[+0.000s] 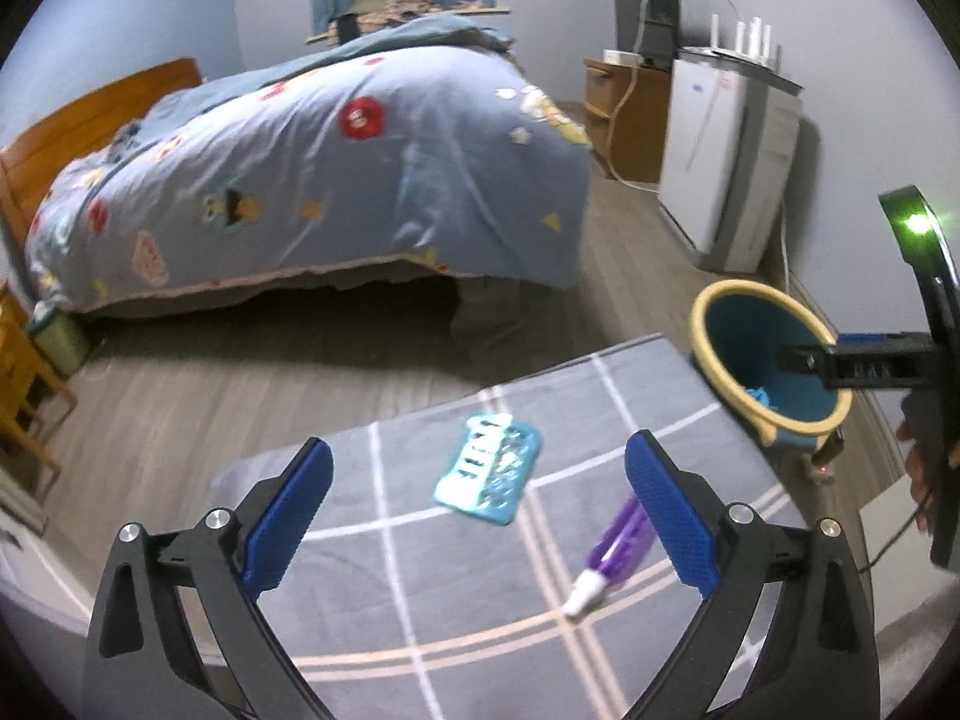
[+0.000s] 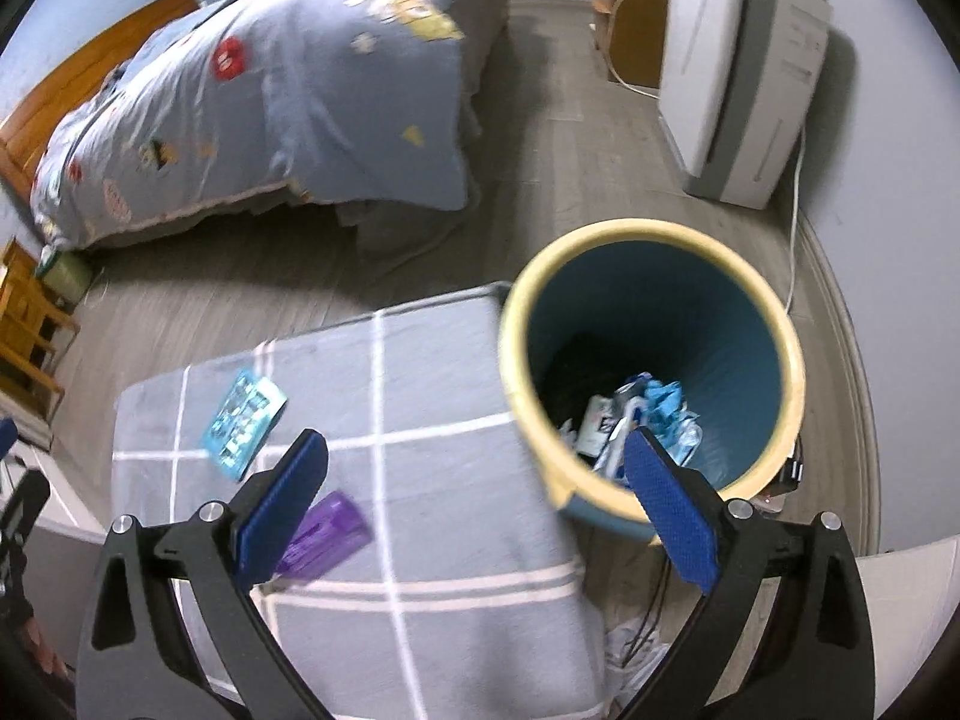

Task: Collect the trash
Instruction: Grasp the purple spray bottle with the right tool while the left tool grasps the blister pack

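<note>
Far left, a wooden headboard (image 1: 90, 114) against the wall; beside it a bed (image 1: 336, 168) under a blue patterned quilt reaching nearly to the grey plank floor (image 1: 180, 384); in front, a low bench (image 1: 480, 540) covered in grey cloth with pale grid lines; on that cloth, toward the left, a flat teal wrapper (image 1: 489, 476), lying loose and touched by nothing; just right of it, a purple tube with a white tip (image 1: 606, 564), also flat on the cloth, close to the right finger of the left gripper (image 1: 480, 510); left gripper hanging above the bench with blue pads spread wide and nothing between them; further right, beyond the bench edge, a blue bin with a yellow rim (image 2: 654, 360) standing on the floor, with crumpled blue and white trash (image 2: 642, 414) at its bottom; right gripper (image 2: 477, 504) poised over the gap between bench and bin, pads likewise wide apart and empty, its right finger overlapping the bin's near rim in the right wrist view; behind the bin, a white appliance (image 2: 738, 78) against the wall; cord trailing down beside it.
</note>
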